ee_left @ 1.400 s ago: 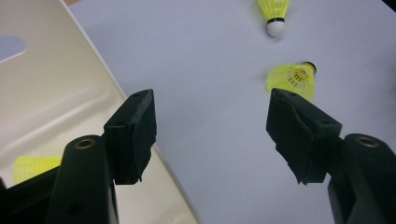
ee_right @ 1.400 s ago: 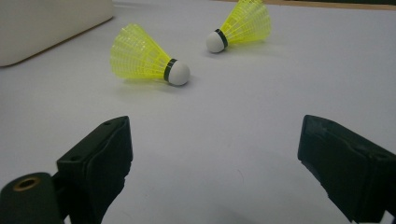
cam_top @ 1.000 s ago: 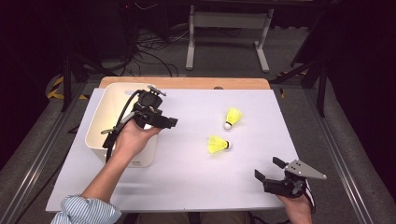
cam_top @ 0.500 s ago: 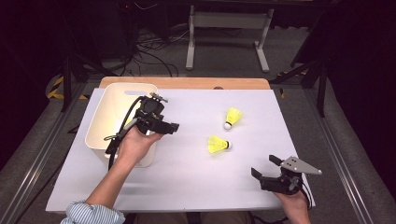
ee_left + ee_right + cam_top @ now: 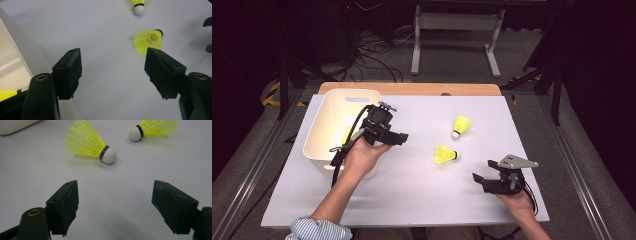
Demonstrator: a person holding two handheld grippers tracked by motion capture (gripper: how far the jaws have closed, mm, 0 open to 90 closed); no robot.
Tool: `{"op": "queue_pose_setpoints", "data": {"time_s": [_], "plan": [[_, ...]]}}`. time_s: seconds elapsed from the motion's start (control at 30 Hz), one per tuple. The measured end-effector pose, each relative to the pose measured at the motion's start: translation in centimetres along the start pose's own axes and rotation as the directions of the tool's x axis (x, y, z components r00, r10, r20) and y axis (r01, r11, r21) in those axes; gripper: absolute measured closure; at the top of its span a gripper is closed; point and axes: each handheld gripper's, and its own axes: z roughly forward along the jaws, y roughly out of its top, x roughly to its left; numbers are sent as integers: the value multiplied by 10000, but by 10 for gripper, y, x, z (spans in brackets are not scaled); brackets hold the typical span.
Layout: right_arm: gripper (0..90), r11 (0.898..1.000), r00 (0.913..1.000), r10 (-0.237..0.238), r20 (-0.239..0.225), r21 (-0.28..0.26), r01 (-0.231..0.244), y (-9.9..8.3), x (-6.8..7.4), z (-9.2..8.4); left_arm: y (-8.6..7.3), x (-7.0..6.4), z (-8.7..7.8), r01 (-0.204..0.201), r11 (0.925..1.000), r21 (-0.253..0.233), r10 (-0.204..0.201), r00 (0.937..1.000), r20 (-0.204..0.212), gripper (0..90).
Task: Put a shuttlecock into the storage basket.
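my right gripper (image 5: 478, 179), low at the lower right of the high view, has its jaws apart with nothing between them, though they have just been closing a little, and it points up-left at the nearer yellow plastic shuttlecock with a white cork tip (image 5: 445, 155) lying on its side mid-frame on the white table sheet (image 5: 422, 200). to take it well, i judge i should come in low and square, open wide again, and straddle the cork end rather than the springy skirt, which would likely squash or slip. the second yellow shuttlecock (image 5: 461, 125) lies just above it, apart, so i should keep my jaws off it. my left gripper (image 5: 403, 137), jaws wide and empty, hangs at the right edge of the white plastic tub (image 5: 323, 150) at centre left, with a yellow shuttlecock (image 5: 346, 135) inside. against the earlier frame, my right gripper has slid leftward toward the shuttlecock, while both shuttlecocks on the sheet lie where they were.
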Motion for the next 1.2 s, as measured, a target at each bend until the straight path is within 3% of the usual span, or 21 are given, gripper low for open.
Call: {"op": "queue_pose_setpoints", "data": {"time_s": [0.13, 0.3, 0.47, 0.77, 0.9, 1.2], "plan": [[246, 9998, 9999, -87, -115, 169, 89, 6, 1, 7, 1, -3, 2, 12, 10000, -72, -12, 10000, 59, 306], [259, 9971, 9980, -570, -281, 480, 583, 19, 4, 22, 3, -6, 6, -67, 10000, -51, 68, 9999, 153, 300], [331, 9943, 9959, -876, -222, 586, 888, 30, 9, 30, 3, -7, 9, -53, 10000, -70, 54, 9999, 142, 294], [368, 9771, 9842, -1745, -290, 1189, 1767, 46, 18, 51, 4, -7, 17, -12, 10000, -31, 13, 9997, 246, 290], [379, 9734, 9831, -1812, -262, 1376, 1831, 52, 17, 59, 5, -7, 20, -16, 10000, 24, 15, 9995, 328, 288], [396, 9545, 9729, -2282, -368, 1888, 2310, 65, 17, 71, 6, -7, 25, -14, 9999, 145, 10, 9995, 301, 280]]}}
